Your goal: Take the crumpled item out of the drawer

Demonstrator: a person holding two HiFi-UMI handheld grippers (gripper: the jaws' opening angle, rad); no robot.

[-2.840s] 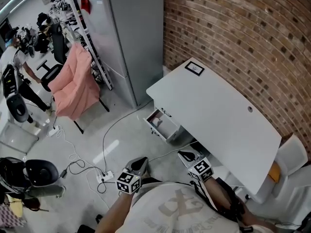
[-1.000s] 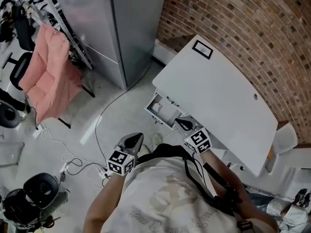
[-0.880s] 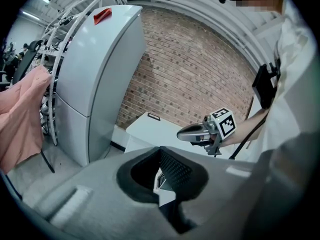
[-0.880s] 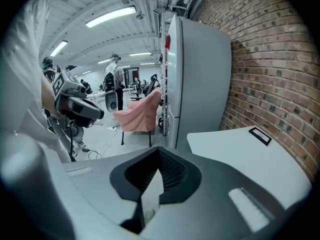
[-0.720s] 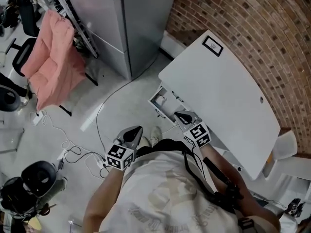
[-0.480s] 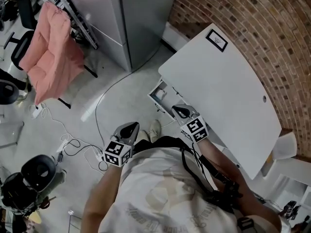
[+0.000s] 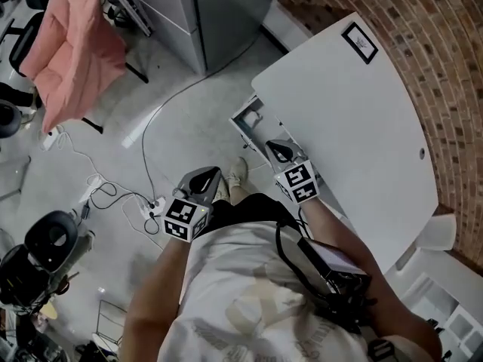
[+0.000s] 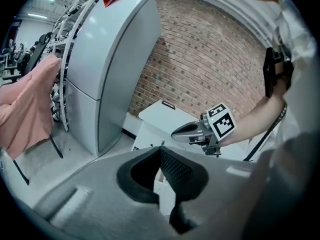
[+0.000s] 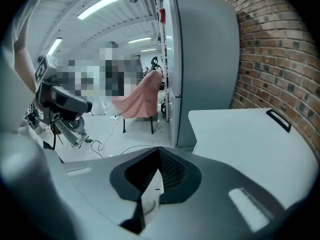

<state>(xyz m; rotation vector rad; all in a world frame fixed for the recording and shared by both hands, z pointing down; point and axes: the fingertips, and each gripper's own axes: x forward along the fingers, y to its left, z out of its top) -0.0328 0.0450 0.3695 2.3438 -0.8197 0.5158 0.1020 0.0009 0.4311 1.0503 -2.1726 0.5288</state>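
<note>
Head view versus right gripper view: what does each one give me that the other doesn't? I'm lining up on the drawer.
Only the head view: the open drawer under the desk's edge, its contents too small to tell, and the person's shoe on the floor.
Only the right gripper view: a close look at the right gripper, jaws together with nothing held, plus the ceiling lights.
Both: the white desk, grey cabinet, brick wall, pink cloth and the left gripper.

the white drawer (image 7: 249,119) stands pulled open under my white desk (image 7: 355,119); i can't make out the crumpled item inside.
</note>
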